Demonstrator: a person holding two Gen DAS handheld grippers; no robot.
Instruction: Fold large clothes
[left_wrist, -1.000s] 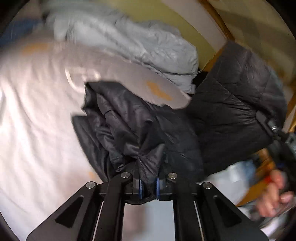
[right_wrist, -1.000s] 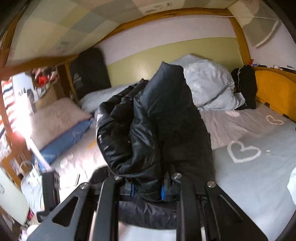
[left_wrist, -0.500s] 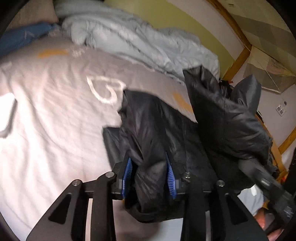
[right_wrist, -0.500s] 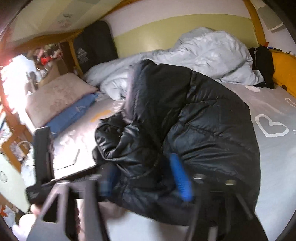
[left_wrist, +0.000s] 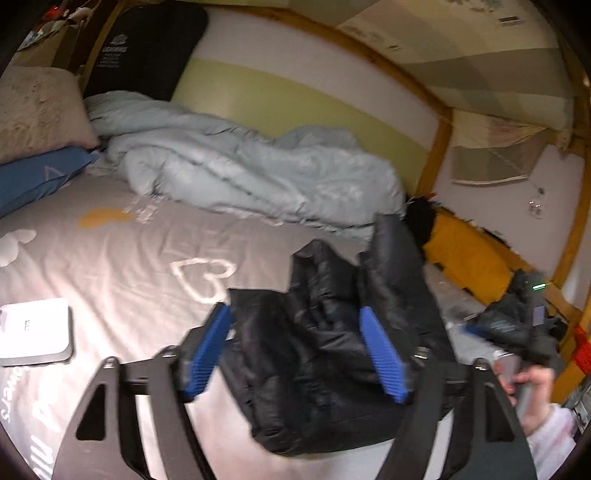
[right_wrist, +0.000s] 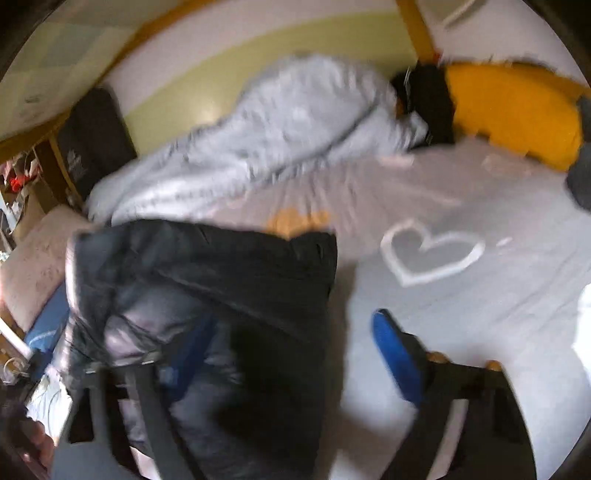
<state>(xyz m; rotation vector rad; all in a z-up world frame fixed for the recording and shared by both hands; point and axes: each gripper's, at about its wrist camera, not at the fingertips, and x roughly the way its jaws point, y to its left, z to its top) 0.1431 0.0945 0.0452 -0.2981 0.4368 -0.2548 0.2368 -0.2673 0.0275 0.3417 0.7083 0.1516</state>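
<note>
A black puffer jacket (left_wrist: 325, 295) lies bunched on the grey heart-print bedsheet (left_wrist: 122, 258). My left gripper (left_wrist: 295, 354) hovers over its near edge with its jaws opening; the jacket sits between the blue pads (left_wrist: 207, 350), which do not press on it. In the right wrist view the jacket (right_wrist: 229, 266) spreads to the left, and my right gripper (right_wrist: 291, 354) stands open over its right edge. The jacket's fabric lies over that gripper's left finger, while the right pad (right_wrist: 399, 358) is above bare sheet. A hand (left_wrist: 532, 384) holds the right gripper at the left view's far right.
A crumpled pale-blue duvet (left_wrist: 240, 173) runs along the wall. A white box (left_wrist: 33, 332) lies on the sheet at the left, near a pink pillow (left_wrist: 33, 107) and a blue pillow (left_wrist: 33, 177). A yellow cushion (right_wrist: 513, 110) and a black garment (right_wrist: 428, 99) sit at the far right.
Both grippers were shut on the raised jacket and have since opened. The jacket has dropped onto the bed, and the right gripper has swung down towards the sheet.
</note>
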